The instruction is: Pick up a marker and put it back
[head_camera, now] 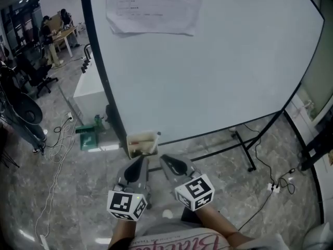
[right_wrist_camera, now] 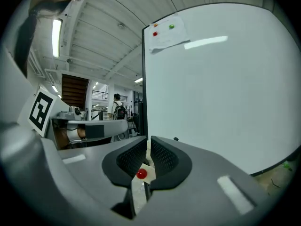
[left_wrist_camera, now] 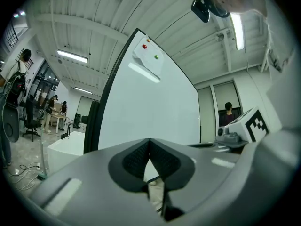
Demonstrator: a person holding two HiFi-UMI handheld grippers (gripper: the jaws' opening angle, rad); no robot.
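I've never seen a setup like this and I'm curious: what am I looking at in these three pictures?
A person holds a two-jaw tool in each hand. One picture comes from a camera on the person's head, looking down at both tools. The other two cameras ride on the tools themselves. Ahead stands a whiteboard with a small tray at its lower edge. The left hand-held gripper is shut and empty. The right hand-held gripper is opening its jaws; a red round tip, probably a marker's, shows through the gap, unpinched.
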